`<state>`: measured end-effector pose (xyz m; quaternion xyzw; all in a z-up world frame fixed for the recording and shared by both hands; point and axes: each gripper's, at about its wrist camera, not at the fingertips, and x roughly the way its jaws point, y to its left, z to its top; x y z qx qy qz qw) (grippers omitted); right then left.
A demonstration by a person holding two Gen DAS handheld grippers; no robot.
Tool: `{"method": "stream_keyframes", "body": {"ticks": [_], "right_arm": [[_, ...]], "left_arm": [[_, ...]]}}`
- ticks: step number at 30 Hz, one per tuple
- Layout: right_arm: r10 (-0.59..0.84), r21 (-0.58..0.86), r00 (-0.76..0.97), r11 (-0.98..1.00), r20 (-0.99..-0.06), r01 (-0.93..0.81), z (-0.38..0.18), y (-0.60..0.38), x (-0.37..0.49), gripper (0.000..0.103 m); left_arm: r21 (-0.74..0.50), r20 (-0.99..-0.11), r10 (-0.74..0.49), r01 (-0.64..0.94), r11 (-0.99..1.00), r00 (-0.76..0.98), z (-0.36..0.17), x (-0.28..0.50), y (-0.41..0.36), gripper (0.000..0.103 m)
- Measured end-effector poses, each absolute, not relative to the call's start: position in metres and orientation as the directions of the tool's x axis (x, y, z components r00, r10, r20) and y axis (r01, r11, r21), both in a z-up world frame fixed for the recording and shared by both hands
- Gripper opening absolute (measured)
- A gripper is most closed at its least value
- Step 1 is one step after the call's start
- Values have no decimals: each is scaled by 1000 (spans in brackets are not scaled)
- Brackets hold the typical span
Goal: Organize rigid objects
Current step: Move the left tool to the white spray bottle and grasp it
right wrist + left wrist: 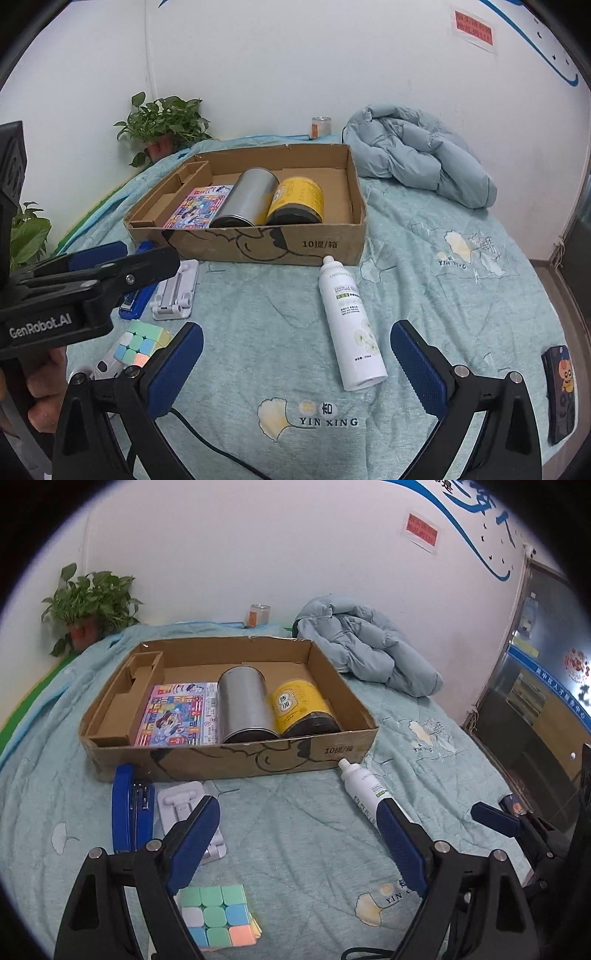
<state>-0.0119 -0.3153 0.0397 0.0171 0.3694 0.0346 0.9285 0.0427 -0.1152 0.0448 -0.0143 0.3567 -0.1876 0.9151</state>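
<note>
Cardboard box (343,747) sits mid-bed on a light teal quilt (443,295), open top. Inside, L to R: a cardboard insert along the left wall, a colourful flat pack (175,714) lying flat, a silver can (243,705) on its side, and a yellow-label jar (301,709) on its side, touching the can.

Left claw (301,821) – fingers wide apart, nothing between the pads, hanging over bare quilt in front of the box. Its left finger overlaps a white folding stand (173,291) in the left wrist view; contact can't be told. Blue stapler (129,808) lies just left of the stand, near the box's front wall. Pastel puzzle cube (216,917) sits nearer the camera, below the left finger.

Right claw (295,345) – also spread wide, empty. White spray bottle (351,325) lies on its side on the quilt between the two fingers' lines but ahead of the tips, cap end close to the box front; pads don't press on it. In the right wrist view the left claw's body shows at far left w/ a hand (40,384) gripping its handle.

Phone (561,391) in a cartoon case lies near the bed's right edge. Crumpled pale-blue puffer jacket (417,158) is behind the box to the right. Potted plant (162,125) stands at the back-left corner, a small jar (320,127) by the wall.
</note>
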Motion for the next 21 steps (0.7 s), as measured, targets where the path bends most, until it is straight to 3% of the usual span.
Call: {"method": "stream_keyframes", "body": {"ticks": [1,2,3,4,6,7,8,9,10,11,16,18,20,21], "right_arm": [[88,62,722,996,-686,-62,37,-319,-11,75],[90,57,723,996,-685,-70,34,-322,-12,55],[78,45,723,997,-686,-66,31,-326,-11,51],[58,31,725,998,-686,-50,26,-332,-11,51],[64,57,728,998,-683,-34,19,-345,-9,52],[88,89,724,995,-685,-37,15,-351,-7,60],[115,130,712,991,-692,-35,10,-359,-5,78],[133,158,703,987,-699,-29,5,-366,-2,87],[150,185,699,982,-699,-26,-1,-373,0,96],[157,194,700,981,-696,-27,-3,-377,1,96],[194,213,671,976,-715,-55,-18,-393,20,94],[194,214,652,976,-733,-50,-27,-399,29,85],[187,207,603,978,-776,-37,-43,-403,42,60],[181,201,586,979,-790,-31,-48,-404,46,55]], "left_arm": [[-164,-658,-362,344,925,661,42,46,-117,83],[-178,-678,-381,363,915,629,38,51,-120,64],[-191,-696,-395,376,907,599,32,55,-123,25],[-205,-724,-406,388,899,558,25,61,-127,11],[-207,-748,-399,385,899,530,14,68,-133,6],[-202,-742,-395,381,902,542,12,70,-136,8],[-202,-737,-395,379,903,548,12,72,-137,24],[-199,-740,-387,370,907,550,11,75,-140,59],[-201,-745,-380,359,911,549,11,78,-141,79],[-219,-741,-385,344,913,551,10,81,-141,95],[-304,-767,-431,322,897,476,-1,100,-144,95],[-327,-773,-441,310,893,455,-8,104,-146,95],[-342,-785,-452,312,886,423,-14,107,-150,95],[-346,-790,-457,318,883,408,-17,107,-153,95]]}}
